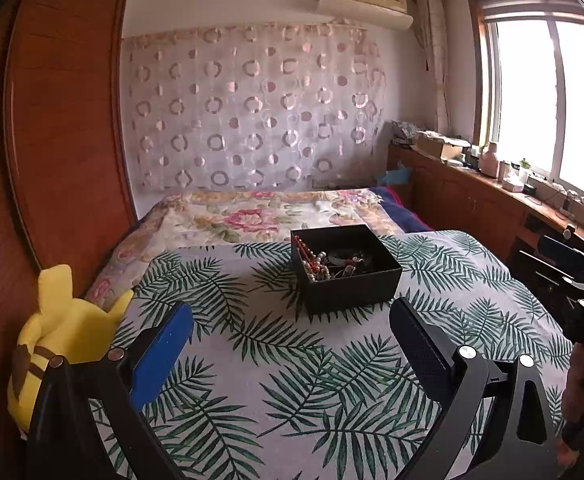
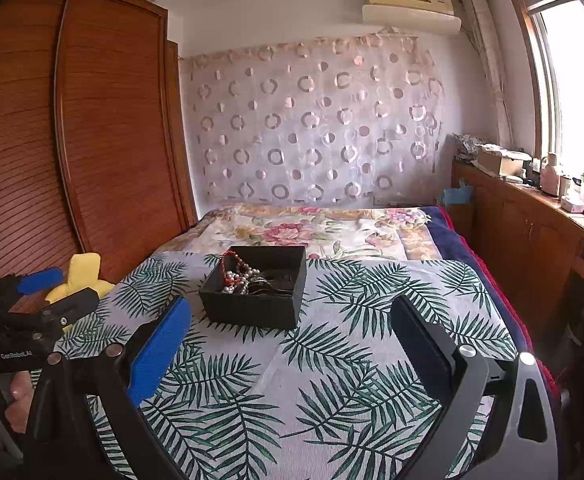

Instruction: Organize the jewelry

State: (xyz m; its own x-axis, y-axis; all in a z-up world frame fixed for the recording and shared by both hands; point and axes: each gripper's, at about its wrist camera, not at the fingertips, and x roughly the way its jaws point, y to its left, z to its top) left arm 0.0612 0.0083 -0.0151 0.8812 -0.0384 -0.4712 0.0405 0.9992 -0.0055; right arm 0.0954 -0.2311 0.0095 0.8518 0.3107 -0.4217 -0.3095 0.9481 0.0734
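box: black box [image 1: 346,268] sits open-topped on the bed's leaf-print cover [image 1: 292,360], at 12 o'clock from my left gripper [image 1: 292,336] and 11 o'clock from my right gripper [image 2: 290,334]; flat spot, reachable from both sides.
jewelry: all the jewelry [image 1: 324,262] I can see lies heaped in the box, red bead string and pearl strand hanging up its left wall, dark pieces tangled toward the middle; none visible on the cover.
left jaws: spread wide, nothing between them, held back from the box, near but not touching.
right jaws: spread wide too, empty, also short of the box.
why so: both held low and aimed at the box, probably so either can dip in.
stage: fits either a heap waiting to be sorted or pieces gathered in; can't tell.
toy: yellow plush toy [image 1: 64,340] at 9 o'clock by the wardrobe [image 1: 52,120], clear of things.
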